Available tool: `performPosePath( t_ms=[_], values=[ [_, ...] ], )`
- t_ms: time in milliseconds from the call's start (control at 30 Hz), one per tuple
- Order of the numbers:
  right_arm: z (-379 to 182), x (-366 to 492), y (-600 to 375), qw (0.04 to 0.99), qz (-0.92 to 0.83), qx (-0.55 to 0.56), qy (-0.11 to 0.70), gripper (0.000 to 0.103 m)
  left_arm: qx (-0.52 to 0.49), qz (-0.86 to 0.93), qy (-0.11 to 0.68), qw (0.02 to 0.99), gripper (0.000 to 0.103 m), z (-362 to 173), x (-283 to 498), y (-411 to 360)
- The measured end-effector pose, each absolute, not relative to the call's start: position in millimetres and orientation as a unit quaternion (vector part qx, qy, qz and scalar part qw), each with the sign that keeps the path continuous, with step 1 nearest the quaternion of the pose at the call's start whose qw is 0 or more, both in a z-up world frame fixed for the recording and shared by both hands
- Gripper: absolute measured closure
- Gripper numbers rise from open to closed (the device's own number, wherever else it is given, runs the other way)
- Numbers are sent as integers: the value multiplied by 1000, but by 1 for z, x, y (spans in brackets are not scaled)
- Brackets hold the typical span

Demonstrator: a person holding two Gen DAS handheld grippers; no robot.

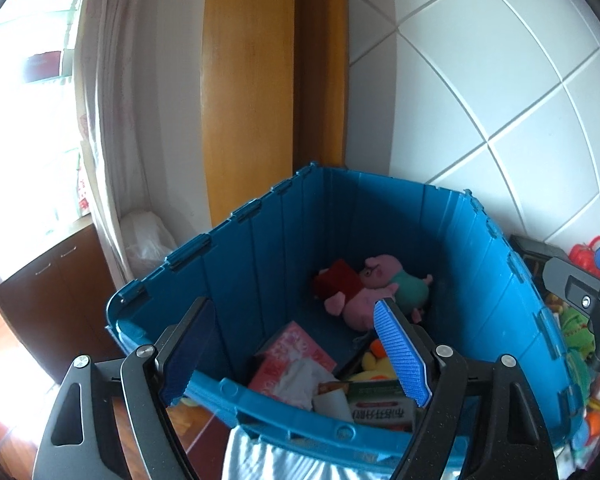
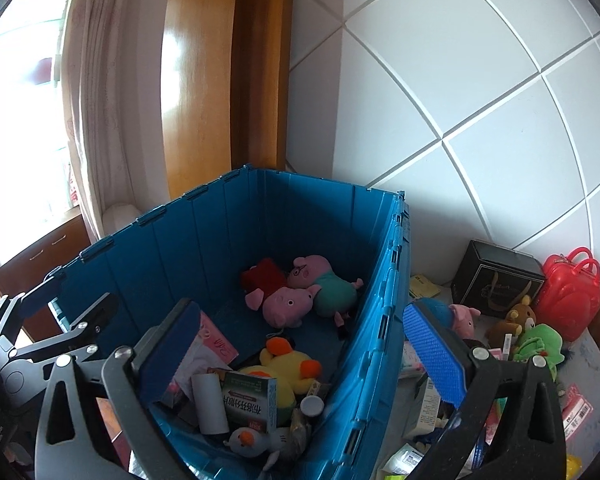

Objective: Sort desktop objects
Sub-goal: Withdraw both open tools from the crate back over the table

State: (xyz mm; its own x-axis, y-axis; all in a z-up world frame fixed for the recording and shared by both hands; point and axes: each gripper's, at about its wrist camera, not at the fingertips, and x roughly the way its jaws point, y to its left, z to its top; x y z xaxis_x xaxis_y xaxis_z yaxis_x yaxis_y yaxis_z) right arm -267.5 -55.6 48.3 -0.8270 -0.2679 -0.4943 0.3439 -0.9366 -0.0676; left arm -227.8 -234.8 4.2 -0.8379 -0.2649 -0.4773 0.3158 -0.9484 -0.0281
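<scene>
white tiled wall (image 2: 480,92), wooden door (image 1: 248,80), curtained bright window (image 1: 24,120)

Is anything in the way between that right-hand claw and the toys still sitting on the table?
Nothing visible blocks them. The right gripper straddles the blue bin's wall, one of its fingers already on the table side, near the small pig plush.

Two plush pigs (image 2: 300,292) lay at the far end inside the crate (image 2: 180,240), a plush duck (image 2: 288,368) nearer. A handbag (image 2: 570,292) and a box (image 2: 496,280) stood right of the crate, against the wall (image 2: 460,100).
</scene>
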Motion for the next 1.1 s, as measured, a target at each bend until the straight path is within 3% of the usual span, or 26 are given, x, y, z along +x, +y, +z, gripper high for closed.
performPosePath(
  t_ms=[600, 1100],
  values=[
    [37, -239, -15, 130, -953, 263, 79, 0, 239, -961, 53, 129, 20, 2, -207, -202],
    [22, -170, 151, 79, -959, 270, 45, 0, 235, -969, 22, 77, 20, 3, -151, -41]
  ],
)
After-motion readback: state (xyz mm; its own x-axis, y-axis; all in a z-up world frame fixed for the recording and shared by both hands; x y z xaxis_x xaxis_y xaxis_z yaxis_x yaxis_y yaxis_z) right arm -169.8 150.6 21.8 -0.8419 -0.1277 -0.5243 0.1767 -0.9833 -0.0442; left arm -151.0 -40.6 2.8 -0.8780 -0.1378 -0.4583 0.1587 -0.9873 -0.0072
